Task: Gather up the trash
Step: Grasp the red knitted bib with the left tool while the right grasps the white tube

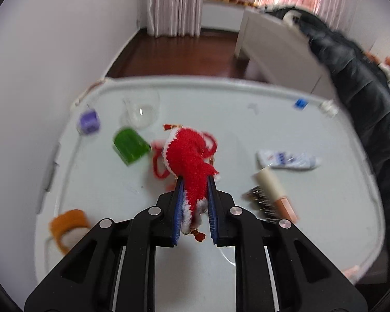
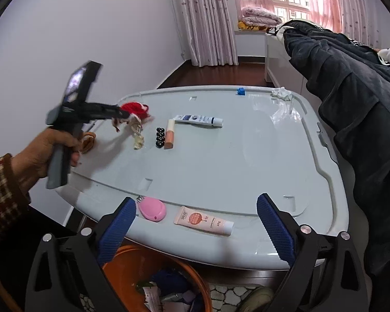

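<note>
Left gripper (image 1: 195, 182) clenched on red knitted ornament (image 1: 188, 153); right gripper (image 2: 195, 223) released.
Between right jaws: pink tube (image 2: 203, 220), label print illegible.

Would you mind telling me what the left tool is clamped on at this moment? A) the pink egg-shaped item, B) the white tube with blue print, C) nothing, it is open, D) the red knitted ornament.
D: the left tool has its blue pads pressed against both sides of the red knitted ornament, while the white tube with blue print lies apart on the grey lid.
</note>
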`<state>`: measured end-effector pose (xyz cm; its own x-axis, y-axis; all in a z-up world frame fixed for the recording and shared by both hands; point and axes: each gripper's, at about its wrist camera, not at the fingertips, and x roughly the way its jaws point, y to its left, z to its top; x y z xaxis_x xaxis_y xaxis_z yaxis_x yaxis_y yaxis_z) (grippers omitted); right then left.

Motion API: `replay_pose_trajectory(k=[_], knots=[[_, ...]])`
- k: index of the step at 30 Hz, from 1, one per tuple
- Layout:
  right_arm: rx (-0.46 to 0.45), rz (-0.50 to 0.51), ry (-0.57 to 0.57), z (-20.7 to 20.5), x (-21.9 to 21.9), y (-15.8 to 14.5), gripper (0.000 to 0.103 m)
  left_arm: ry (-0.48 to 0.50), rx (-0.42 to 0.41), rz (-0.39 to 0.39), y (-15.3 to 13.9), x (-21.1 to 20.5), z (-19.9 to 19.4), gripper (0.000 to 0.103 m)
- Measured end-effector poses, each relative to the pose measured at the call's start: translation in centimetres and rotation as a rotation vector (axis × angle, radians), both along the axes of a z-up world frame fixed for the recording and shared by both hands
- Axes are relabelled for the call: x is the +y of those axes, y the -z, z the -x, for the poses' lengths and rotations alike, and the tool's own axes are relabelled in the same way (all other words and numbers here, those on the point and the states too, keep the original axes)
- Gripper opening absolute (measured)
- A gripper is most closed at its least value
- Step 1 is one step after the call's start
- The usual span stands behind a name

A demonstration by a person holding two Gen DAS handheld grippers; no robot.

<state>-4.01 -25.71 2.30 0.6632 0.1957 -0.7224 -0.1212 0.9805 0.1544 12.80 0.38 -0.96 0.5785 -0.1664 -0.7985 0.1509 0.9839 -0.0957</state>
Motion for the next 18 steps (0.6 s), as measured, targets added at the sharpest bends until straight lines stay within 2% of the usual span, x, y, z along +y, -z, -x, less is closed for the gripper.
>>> replay_pose_trajectory(k=[3, 5, 8, 10, 12, 14, 16, 18], knots=[[0.005, -0.032, -0.003, -0.2, -0.2, -0.1, 0.092, 0.013, -0.084, 0.021, -3.9, 0.9, 2.0, 0.016], [0.015, -0.034, -0.012, -0.7, 0.0, -0.2, 0.092, 0.027, -0.120, 0.015, -5.5, 1.1, 3.2, 0.016], [0.016, 0.016, -0.063, -2.3, 1.0, -1.0, 0.092, 0.045, -0.167, 0.000, -6.6, 0.9, 5.1, 0.016], [-0.038, 0.129, -0.133, -4.8, 2.2, -1.5, 0.093, 0.060, -0.190, 0.007, -6.3, 0.4, 6.0, 0.017], [-0.071, 0.226, -0.205, -8.0, 3.0, -0.7, 0.093, 0.082, -0.197, 0.007, -6.0, -0.3, 6.5, 0.017], [-0.075, 0.308, -0.257, -11.4, 3.5, 0.8, 0.092, 0.124, -0.184, 0.021, -5.4, -1.2, 6.6, 0.017], [-0.057, 0.372, -0.320, -15.3, 3.9, 2.8, 0.085, 0.151, -0.174, 0.019, -4.9, -1.8, 7.1, 0.017], [-0.019, 0.412, -0.367, -18.9, 4.5, 4.8, 0.083, 0.178, -0.153, 0.020, -4.3, -2.4, 7.0, 0.017]])
